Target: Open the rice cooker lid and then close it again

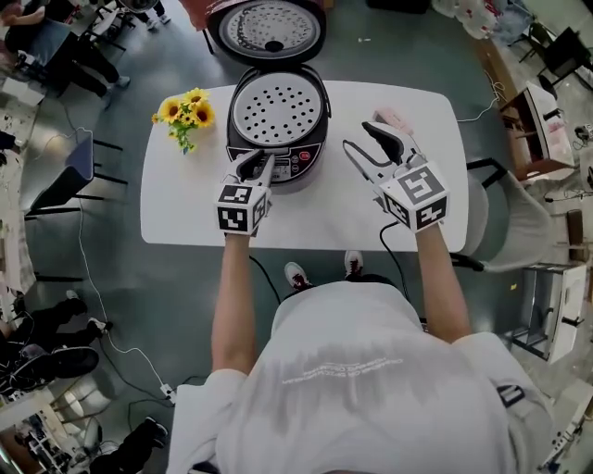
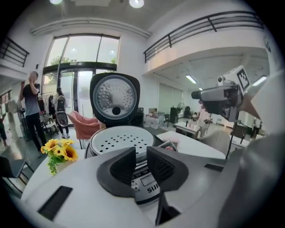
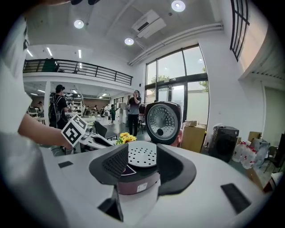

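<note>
The dark rice cooker (image 1: 278,116) stands at the far middle of the white table (image 1: 185,213). Its lid (image 1: 267,28) is swung fully up and back, baring the perforated inner plate. My left gripper (image 1: 258,159) hovers at the cooker's front control panel, jaws nearly together with a narrow gap and nothing between them. In the left gripper view the panel (image 2: 144,182) shows through that gap. To the cooker's right, my right gripper (image 1: 363,139) is open and holds nothing. The right gripper view looks at the cooker (image 3: 141,156) and raised lid (image 3: 163,121) from that side.
A small bunch of sunflowers (image 1: 185,113) sits on the table left of the cooker. A pink object (image 1: 389,118) lies just beyond the right gripper. Chairs stand at the left (image 1: 74,176) and right (image 1: 519,222) of the table. People stand far off.
</note>
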The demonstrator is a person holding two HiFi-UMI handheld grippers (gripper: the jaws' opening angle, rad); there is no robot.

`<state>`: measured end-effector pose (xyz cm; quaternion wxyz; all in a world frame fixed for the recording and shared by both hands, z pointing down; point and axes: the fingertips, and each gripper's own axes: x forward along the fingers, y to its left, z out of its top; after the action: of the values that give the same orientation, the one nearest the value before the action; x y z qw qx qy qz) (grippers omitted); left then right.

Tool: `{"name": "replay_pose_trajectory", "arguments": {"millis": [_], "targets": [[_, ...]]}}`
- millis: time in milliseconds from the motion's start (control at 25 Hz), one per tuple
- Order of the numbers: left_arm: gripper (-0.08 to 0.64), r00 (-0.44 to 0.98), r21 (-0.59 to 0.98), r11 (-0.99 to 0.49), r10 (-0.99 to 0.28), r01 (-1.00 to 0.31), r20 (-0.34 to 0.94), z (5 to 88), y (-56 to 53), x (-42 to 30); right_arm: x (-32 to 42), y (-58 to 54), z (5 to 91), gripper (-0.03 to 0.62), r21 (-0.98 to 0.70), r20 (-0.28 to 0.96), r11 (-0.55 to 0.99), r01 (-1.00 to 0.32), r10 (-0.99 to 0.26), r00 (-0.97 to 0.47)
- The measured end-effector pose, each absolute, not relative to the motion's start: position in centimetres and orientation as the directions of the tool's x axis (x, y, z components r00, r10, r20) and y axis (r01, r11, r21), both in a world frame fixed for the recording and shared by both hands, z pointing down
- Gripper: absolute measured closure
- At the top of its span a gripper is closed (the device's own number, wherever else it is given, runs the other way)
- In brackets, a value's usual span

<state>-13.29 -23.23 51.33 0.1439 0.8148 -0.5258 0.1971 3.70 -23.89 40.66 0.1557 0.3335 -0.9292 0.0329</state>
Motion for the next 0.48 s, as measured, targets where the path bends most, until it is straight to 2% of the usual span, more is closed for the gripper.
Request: {"name": "replay_pose_trajectory", "arguments": {"millis": [120,480], "targets": [[0.471,0.339,0.051,-0.347,-0.858,-0.936,0.386,48.7,-23.6,-14.8,4.0,-24.8,39.1,0.382,0.072,0.282,0.767,-0.638,-0.629,-0.725],[0.466,0.275,-0.035,-0.29,-0.935,-0.956,0.225,40.0,-23.7,-18.4,4.0,-27.1,34.5,0.382,0.129,0.19,0.748,-0.651,-0.663,-0.724]]}}
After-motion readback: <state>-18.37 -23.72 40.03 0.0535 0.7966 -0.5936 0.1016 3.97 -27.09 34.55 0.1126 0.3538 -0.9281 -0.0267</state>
